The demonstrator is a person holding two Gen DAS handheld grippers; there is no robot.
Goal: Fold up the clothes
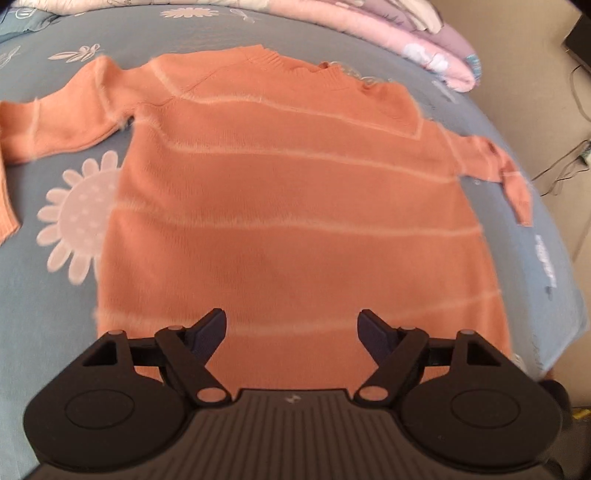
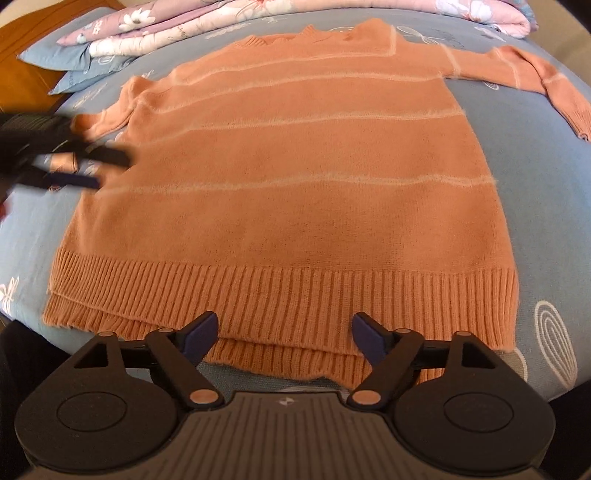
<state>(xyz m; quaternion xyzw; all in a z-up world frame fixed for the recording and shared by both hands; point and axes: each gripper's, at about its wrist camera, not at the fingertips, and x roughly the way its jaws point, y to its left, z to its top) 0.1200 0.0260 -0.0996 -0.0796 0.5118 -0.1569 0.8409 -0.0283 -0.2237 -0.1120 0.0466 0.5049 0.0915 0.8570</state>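
An orange knitted sweater (image 1: 288, 206) (image 2: 295, 177) with pale thin stripes lies flat on the bed, collar far, both sleeves spread to the sides. My left gripper (image 1: 291, 319) hangs open above the sweater's lower body, with nothing between its fingers. In the right wrist view it shows as a dark blur (image 2: 110, 170) at the sweater's left edge, beside the left sleeve (image 2: 103, 118). My right gripper (image 2: 283, 321) stands open just above the ribbed hem (image 2: 288, 291), near its middle, and its pads do not press on the cloth.
The blue bedsheet (image 1: 55, 314) (image 2: 535, 229) has white flower prints. Folded pink and purple quilts (image 1: 424, 48) (image 2: 166, 26) lie along the far side, by blue pillows (image 2: 51, 55) and a wooden headboard (image 2: 22, 26). Floor with cables (image 1: 565, 166) lies past the bed's right edge.
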